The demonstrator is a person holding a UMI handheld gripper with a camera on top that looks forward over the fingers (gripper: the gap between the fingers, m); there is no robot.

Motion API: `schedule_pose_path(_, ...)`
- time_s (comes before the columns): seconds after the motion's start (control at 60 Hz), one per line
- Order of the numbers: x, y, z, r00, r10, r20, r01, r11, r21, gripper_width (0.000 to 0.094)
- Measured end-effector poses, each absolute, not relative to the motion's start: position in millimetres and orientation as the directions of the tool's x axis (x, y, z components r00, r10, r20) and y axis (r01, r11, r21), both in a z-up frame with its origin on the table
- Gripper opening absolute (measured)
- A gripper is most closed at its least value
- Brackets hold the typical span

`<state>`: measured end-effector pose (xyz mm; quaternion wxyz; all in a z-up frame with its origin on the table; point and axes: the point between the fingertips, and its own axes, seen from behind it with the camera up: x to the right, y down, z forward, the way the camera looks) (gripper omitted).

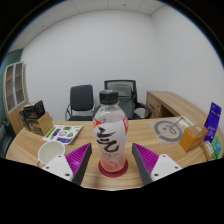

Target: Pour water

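A clear plastic bottle (110,132) with a white cap and a white label with red and black marks stands upright on a red round coaster (113,167) on the wooden table (150,133). My gripper (112,160) is open. Its two fingers with magenta pads (80,158) flank the bottle's lower part, with a gap at each side. A white paper cup (50,153) stands on the table to the left of the left finger.
A cardboard box (38,123) and printed papers (65,133) lie at the back left. A plate-like item (168,128), an orange box (192,137) and a purple pack (213,122) sit at the right. Two office chairs (100,100) stand behind the table.
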<state>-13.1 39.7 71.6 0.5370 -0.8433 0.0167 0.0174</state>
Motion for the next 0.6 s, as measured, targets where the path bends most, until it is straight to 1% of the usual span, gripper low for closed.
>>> schedule_pose_path(0.05, -11.1, 25.9, 78.9, 0.999, -0.03, -0.037, -0.047, -0.43, -0.901, 0.0866)
schedule_pose_path(0.15, -16.3, -13.0, 98.4, 0.997, -0.066, -0.044, -0.069, -0.46, -0.885, 0.0856)
schedule_pose_path(0.383, -43.8, -145.3, 156.0, 0.99, -0.137, -0.024, -0.092, -0.515, -0.852, 0.0857)
schedule_pose_path(0.5, -59.0, -213.2, 176.0, 0.987, -0.157, -0.013, -0.098, -0.544, -0.834, 0.0857)
schedule_pose_path(0.6, -70.4, -257.2, 190.3, 0.988, -0.153, -0.006, -0.089, -0.549, -0.831, 0.0858)
